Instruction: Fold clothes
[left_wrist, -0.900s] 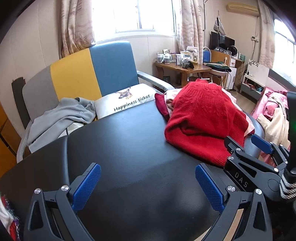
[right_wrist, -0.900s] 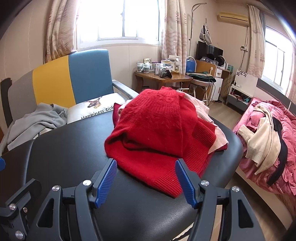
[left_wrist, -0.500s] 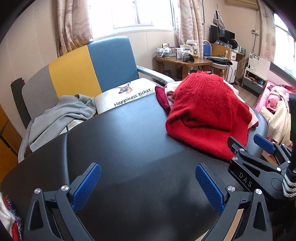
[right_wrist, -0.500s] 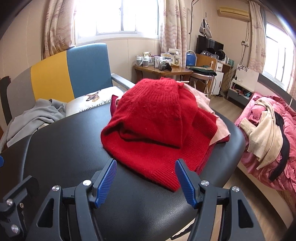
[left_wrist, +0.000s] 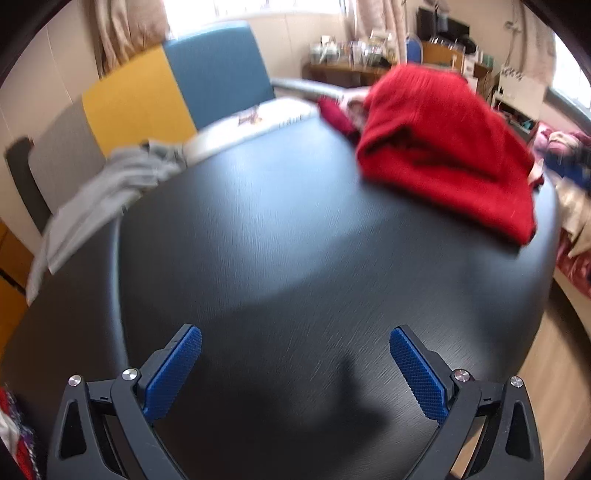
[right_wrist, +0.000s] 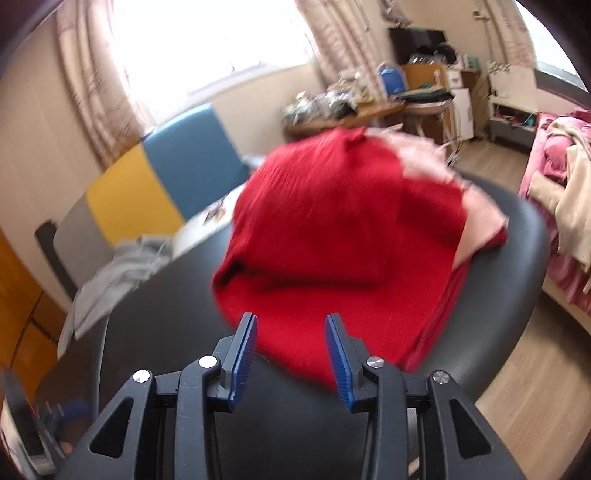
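— Jaws of the right gripper (right_wrist: 291, 354) were seen part-closed, with the near hem of the red sweater (right_wrist: 332, 236) lying between the pads; whether the knit was pinched could not be told. They had just been closing.

— And the left gripper (left_wrist: 295, 365)?

— It was held wide open over the bare black table (left_wrist: 295, 240), nothing between its pads. It was probably kept ready for a second corner.

— Where was the sweater placed?

— It was heaped at the table's far right edge, over a pink garment (right_wrist: 480, 206).

— And the room?

— A grey garment (left_wrist: 103, 192) was draped over a chair (left_wrist: 214, 85); clothes were piled on a bed (right_wrist: 569, 173). Motion blur was noted.
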